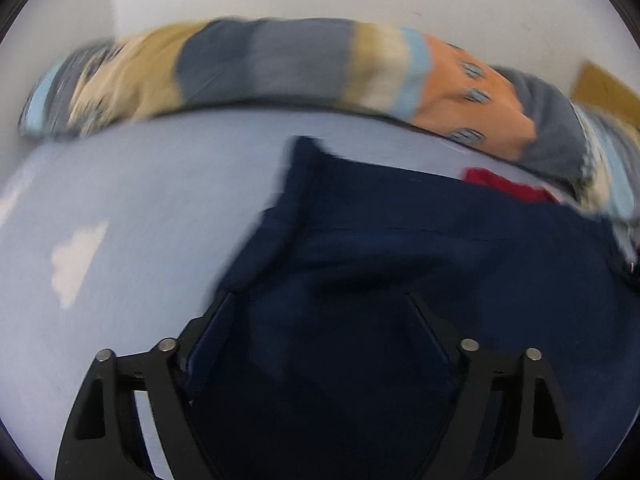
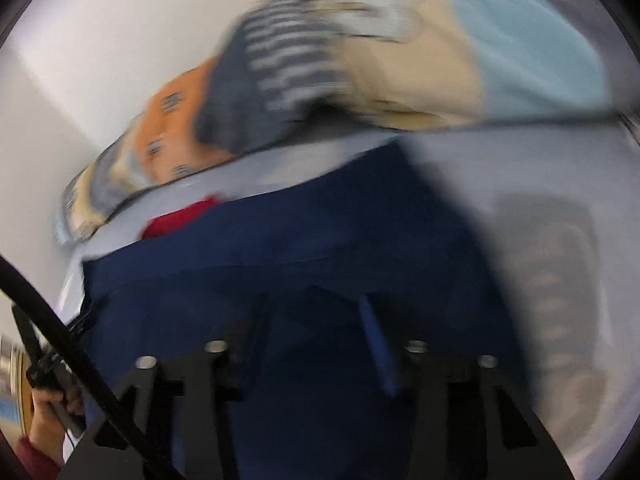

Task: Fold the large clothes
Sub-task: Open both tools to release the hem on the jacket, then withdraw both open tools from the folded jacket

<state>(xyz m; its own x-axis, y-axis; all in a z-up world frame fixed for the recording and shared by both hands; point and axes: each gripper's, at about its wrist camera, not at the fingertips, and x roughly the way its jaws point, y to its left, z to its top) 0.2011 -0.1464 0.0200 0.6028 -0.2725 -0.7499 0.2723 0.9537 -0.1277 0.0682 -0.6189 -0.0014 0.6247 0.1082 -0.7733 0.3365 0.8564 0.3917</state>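
A large navy blue garment (image 1: pixel 400 240) lies spread on a pale blue bedsheet (image 1: pixel 140 184). Its left edge runs up from my left gripper's left finger. My left gripper (image 1: pixel 320 298) hangs wide open just over the garment's near part, and nothing is pinched between its fingers. In the right wrist view the same navy garment (image 2: pixel 320 232) fills the middle. My right gripper (image 2: pixel 312 300) is over it with its fingers partly apart. Navy cloth shows between and under them, but the blur hides any contact.
A rolled patchwork quilt (image 1: pixel 280 68) of tan, grey, orange and light blue lies along the far side by the white wall. A red cloth (image 1: pixel 504 186) peeks out behind the garment. A person's hand (image 2: pixel 48 404) and a black cable (image 2: pixel 60 340) are at lower left.
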